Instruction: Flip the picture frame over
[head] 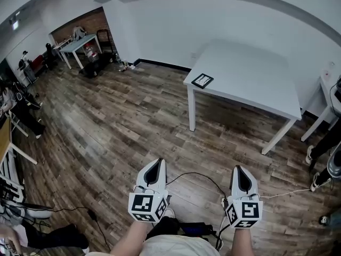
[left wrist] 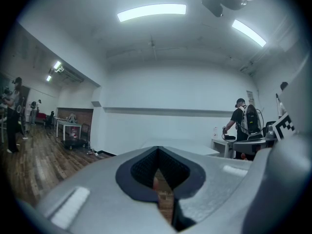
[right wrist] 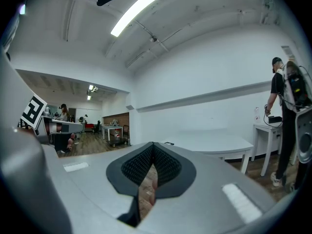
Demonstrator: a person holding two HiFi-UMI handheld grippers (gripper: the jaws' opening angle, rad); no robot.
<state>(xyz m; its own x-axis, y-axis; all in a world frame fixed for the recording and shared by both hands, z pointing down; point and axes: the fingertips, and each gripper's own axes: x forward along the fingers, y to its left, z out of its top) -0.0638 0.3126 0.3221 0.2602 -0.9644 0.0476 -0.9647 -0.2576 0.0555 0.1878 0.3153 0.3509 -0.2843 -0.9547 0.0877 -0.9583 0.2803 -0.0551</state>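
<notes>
Wood-plank floor (head: 117,127) spreads wide below us, and the white table (head: 250,73) stands well ahead with the dark picture frame (head: 202,80) lying flat near its left corner. We've got the left gripper (head: 155,167) and right gripper (head: 241,172) side by side over the floor, each with jaws together on nothing, well apart from the frame.

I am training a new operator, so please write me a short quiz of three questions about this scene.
1. True or false: the picture frame lies on the white table, near a corner.
2. The left gripper and right gripper are: A) shut, empty; B) open; C) shut on the frame.
3. Fill in: the floor looks like ____.
Key: 1 true; 2 A; 3 wood.
</notes>
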